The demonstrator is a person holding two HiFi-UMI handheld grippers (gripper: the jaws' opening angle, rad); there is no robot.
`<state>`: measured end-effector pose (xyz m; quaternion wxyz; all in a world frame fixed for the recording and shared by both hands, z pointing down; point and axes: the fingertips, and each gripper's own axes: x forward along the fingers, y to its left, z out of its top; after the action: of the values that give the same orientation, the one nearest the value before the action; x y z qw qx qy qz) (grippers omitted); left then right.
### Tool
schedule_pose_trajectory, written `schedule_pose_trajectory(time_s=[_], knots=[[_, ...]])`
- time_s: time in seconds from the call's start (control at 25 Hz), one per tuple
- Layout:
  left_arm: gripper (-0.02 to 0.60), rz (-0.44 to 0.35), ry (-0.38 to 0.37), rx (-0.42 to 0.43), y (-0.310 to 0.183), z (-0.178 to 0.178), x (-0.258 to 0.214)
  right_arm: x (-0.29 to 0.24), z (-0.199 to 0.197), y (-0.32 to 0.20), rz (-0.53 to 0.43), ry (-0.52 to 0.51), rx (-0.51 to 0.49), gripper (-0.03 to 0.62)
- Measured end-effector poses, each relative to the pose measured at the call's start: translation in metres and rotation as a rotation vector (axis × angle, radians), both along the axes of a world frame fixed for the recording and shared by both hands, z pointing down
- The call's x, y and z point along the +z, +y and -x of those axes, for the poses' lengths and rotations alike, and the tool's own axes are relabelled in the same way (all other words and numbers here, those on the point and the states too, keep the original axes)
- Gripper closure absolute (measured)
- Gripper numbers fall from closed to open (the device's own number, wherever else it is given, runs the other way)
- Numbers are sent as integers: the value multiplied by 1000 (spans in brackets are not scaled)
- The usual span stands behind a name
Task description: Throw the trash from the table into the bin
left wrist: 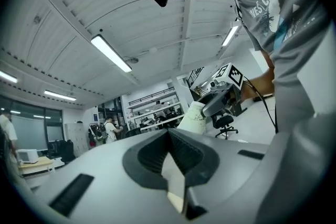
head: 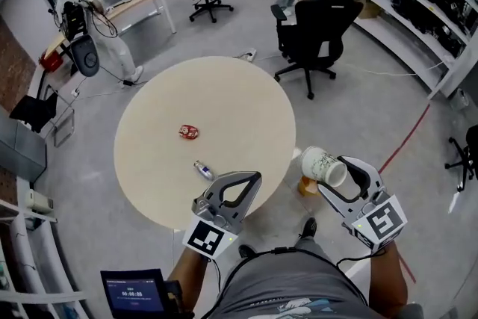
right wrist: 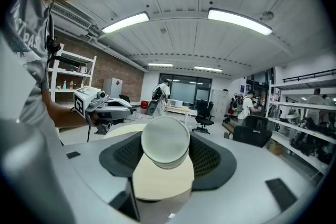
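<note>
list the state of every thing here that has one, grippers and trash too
left gripper: shut, empty, above the table's near edge
right gripper: shut on the paper cup, out past the table's rim
paper cup: held on its side, off the table
red can: crushed, lying on the table
small silvery bottle: on its side on the table
round table: upright, two pieces of trash on it

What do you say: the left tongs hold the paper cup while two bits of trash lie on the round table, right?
No: the right tongs hold the paper cup, as the right gripper view shows; the left tongs are shut and empty. A red scrap and a silvery scrap do lie on the round table.
</note>
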<state>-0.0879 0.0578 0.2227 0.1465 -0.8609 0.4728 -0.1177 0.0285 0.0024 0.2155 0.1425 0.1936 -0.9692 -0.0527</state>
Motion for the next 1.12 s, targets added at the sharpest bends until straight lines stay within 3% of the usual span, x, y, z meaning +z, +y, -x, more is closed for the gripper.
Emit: schedule_pose_trajectory(time_s=[0.32, 0.68, 0.88, 1.12], knots=[[540, 93, -11, 138, -104, -126, 44, 47, -117, -87, 98, 10, 117, 321], [540, 193, -30, 221, -203, -232, 104, 112, -211, -171, 203, 20, 160, 321], [540, 253, -35, 240, -253, -267, 158, 170, -239, -214, 273, 37, 175, 321], [540, 311, -12, 255, -277, -282, 187, 197, -244, -232, 339, 59, 185, 321]])
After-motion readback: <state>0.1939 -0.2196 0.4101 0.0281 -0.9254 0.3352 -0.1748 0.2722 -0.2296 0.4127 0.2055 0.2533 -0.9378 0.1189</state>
